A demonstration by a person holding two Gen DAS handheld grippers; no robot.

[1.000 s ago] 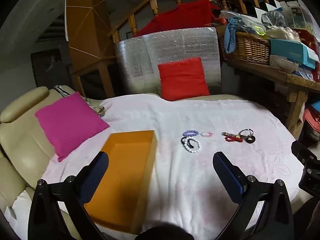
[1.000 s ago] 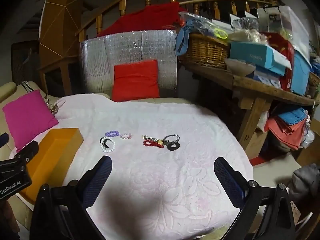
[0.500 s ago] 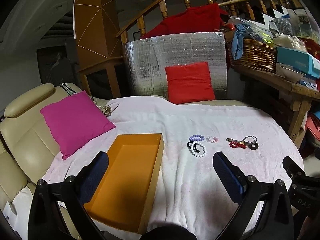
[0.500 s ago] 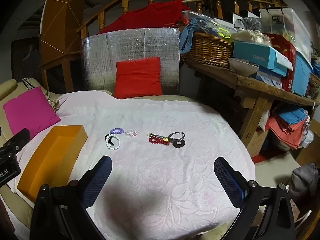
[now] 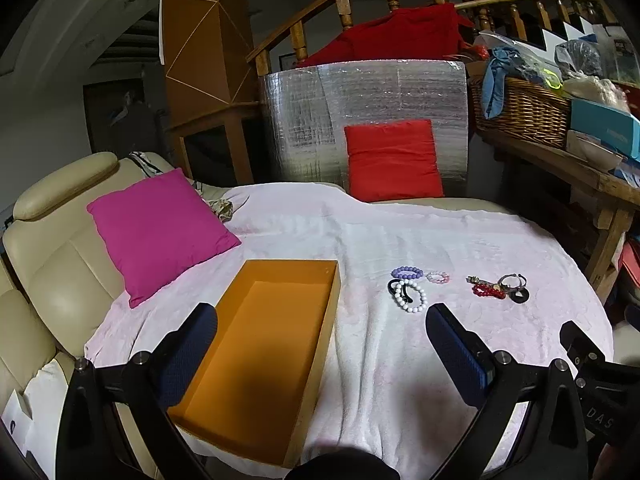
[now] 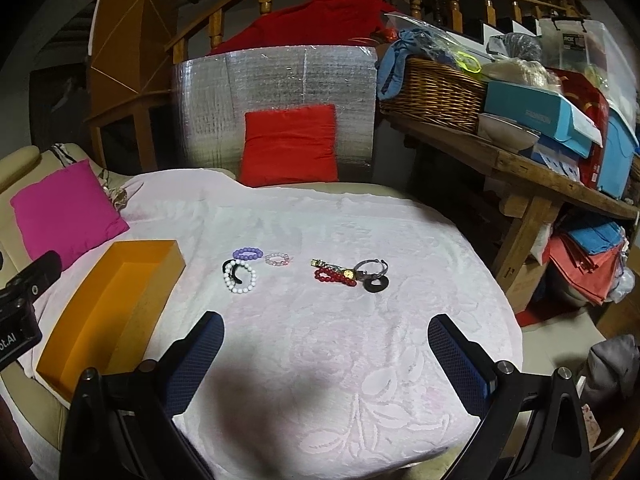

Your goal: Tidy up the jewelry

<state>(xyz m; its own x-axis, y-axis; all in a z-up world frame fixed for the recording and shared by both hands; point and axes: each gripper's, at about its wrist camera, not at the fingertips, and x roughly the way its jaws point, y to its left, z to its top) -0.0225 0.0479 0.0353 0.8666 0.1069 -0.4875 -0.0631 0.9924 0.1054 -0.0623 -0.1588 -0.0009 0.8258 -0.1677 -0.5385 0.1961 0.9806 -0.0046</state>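
An open, empty orange box [image 5: 272, 332] lies on the pink-white blanket [image 5: 400, 240]; it also shows in the right wrist view [image 6: 108, 304]. Jewelry lies to its right: a white bead bracelet [image 6: 240, 278], a purple bracelet [image 6: 247, 254], a pink bracelet [image 6: 277, 259], a red bead bracelet [image 6: 334, 277], a watch [image 6: 370, 267] and a black ring [image 6: 376, 284]. The white bracelet [image 5: 410, 300] and red bracelet [image 5: 486, 291] show in the left wrist view too. My left gripper [image 5: 320, 356] is open above the box's right edge. My right gripper [image 6: 324, 364] is open over the blanket, short of the jewelry.
A magenta cushion [image 5: 160, 228] rests on the cream sofa [image 5: 52, 264] at the left. A red cushion [image 6: 290, 146] leans on a silver foil panel [image 6: 280, 92] behind. A cluttered wooden bench [image 6: 520, 168] with a wicker basket [image 6: 436, 92] stands at the right.
Both grippers have drifted a little; the box and jewelry sit slightly more to the right and lower in both views. Nothing on the blanket has moved. Both stay open.
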